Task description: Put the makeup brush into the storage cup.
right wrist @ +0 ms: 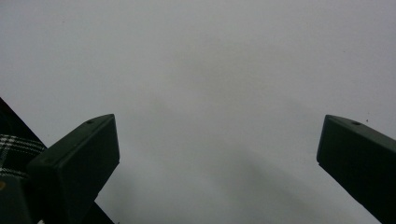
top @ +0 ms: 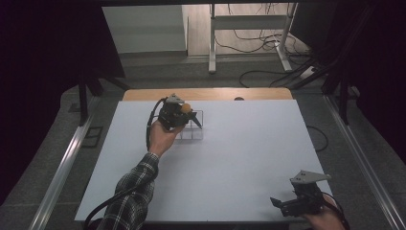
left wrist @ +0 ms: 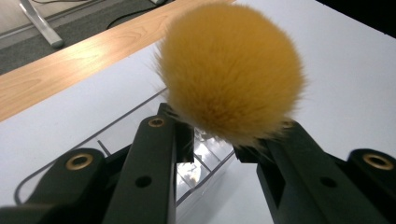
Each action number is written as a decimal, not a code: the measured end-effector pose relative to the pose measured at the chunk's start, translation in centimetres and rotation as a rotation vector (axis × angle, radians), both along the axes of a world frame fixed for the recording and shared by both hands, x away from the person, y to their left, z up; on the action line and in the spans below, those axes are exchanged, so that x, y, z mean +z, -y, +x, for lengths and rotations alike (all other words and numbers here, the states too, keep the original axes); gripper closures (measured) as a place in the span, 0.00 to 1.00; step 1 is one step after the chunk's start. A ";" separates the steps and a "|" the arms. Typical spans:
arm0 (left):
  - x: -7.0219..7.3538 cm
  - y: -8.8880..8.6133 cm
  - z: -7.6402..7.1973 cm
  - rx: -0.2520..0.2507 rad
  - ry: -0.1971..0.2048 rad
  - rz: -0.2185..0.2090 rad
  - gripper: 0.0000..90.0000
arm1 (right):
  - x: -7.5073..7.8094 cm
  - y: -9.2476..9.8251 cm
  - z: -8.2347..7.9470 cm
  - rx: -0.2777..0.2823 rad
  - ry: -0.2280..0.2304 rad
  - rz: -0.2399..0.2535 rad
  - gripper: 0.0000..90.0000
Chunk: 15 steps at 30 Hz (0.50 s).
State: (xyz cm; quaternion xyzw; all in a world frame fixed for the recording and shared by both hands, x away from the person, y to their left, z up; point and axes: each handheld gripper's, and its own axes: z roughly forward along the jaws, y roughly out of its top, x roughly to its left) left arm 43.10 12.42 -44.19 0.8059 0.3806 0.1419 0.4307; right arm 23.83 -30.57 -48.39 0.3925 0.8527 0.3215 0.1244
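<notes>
A fluffy orange pom-pom ball (left wrist: 231, 70) sits between the black jaws of my left gripper (left wrist: 212, 140), which is shut on its lower part. In the high view the ball (top: 185, 107) and the left gripper (top: 195, 120) hang over a clear plastic compartment box (top: 194, 135) at the table's far middle-left. Part of that box (left wrist: 205, 161) shows just below the jaws in the left gripper view. My right gripper (top: 280, 206) rests near the front right corner. Its jaws stand wide open over bare white surface (right wrist: 217, 144), with nothing between them.
A white sheet (top: 239, 158) covers the table, with a wooden strip (top: 210, 94) at the far edge. Beyond it are grey floor, cables and a white metal frame (top: 212, 43). A plaid sleeve (top: 131, 191) reaches in from the bottom left.
</notes>
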 end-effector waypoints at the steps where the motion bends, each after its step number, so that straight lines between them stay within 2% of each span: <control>1: -0.1 0.0 0.0 0.000 -0.003 0.001 0.81 | 0.0 0.0 0.0 0.001 0.000 0.000 0.00; 10: -1.1 0.2 0.1 -0.007 -0.015 0.019 0.80 | 0.0 0.0 0.0 0.001 0.000 0.000 0.00; 12: -1.0 0.1 0.1 -0.003 -0.018 -0.001 0.75 | 0.0 0.0 0.0 0.000 0.000 0.001 0.00; 15: -0.7 0.0 0.1 0.004 -0.018 0.003 0.67 | 0.0 0.0 0.0 0.001 0.000 0.000 0.00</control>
